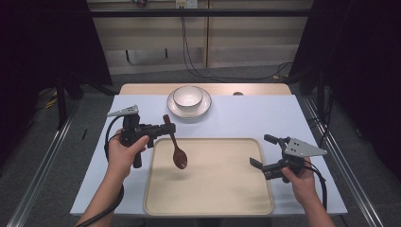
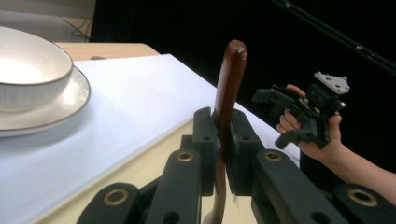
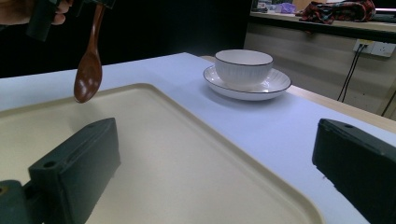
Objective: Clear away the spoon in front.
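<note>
The wooden spoon (image 1: 175, 143) hangs handle-up, bowl end down, over the left part of the beige tray (image 1: 208, 208), w/ the bowl end just above the tray floor, apparently not touching. The left hand-held gripper (image 1: 166, 127) is clamped on the handle; in the left gripper view the handle (image 2: 229, 88) runs up between the two pads (image 2: 204, 140), pinched about mid-length, top sticking out above. The right hand-held gripper (image 1: 260, 153) sits at the tray's right edge w/ jaws spread wide and nothing between them. Beyond the tray, a white bowl (image 1: 187, 96) rests on a white plate (image 1: 189, 111) at the far side of the tabletop (image 1: 293, 118), well apart from the spoon.

Judgement: the step looks like setting the spoon down in the tray. To do it well: lower slowly until the bowl end meets the tray, tilt the handle down toward flat, then release – dropping from height would let it bounce or roll. Keep the grip firm till contact, as the handle is smooth and could slip. The right side should stay clear of the landing spot.
</note>
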Demonstrator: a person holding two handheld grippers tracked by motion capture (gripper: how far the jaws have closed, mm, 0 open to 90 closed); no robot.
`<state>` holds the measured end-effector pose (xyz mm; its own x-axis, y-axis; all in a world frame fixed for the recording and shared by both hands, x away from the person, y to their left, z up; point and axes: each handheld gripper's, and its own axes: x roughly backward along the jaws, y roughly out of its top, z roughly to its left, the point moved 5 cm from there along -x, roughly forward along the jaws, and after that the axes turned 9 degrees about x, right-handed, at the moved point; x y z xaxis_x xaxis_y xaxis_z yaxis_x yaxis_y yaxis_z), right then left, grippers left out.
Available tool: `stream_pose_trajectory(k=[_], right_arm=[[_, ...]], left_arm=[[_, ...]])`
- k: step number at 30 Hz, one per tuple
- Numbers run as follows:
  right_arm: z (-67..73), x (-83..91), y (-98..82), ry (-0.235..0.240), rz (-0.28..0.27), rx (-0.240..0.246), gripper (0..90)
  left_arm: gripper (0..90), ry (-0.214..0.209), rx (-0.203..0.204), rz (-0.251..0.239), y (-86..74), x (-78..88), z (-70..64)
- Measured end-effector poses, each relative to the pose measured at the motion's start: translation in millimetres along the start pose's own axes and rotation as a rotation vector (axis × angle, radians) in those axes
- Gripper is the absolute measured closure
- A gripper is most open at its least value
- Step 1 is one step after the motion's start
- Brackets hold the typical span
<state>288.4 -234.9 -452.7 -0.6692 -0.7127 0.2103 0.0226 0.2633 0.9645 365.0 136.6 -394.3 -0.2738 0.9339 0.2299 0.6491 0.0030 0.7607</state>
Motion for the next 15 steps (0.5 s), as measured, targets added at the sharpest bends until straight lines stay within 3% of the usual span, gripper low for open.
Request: stream_pose_trajectory(k=[3,15], right_arm=[[0.6,0.0,-0.2,0.005,-0.001,0.005,0.7],[1.6,-0.6,-0.1,0.002,0.002,0.009,0.7]], left_arm=[[84.1,-0.008,-0.012,0.012,-3.5,-1.1,-1.6],[84.0,-0.037,0.007,0.036,-20.7,-4.9,-6.2]])
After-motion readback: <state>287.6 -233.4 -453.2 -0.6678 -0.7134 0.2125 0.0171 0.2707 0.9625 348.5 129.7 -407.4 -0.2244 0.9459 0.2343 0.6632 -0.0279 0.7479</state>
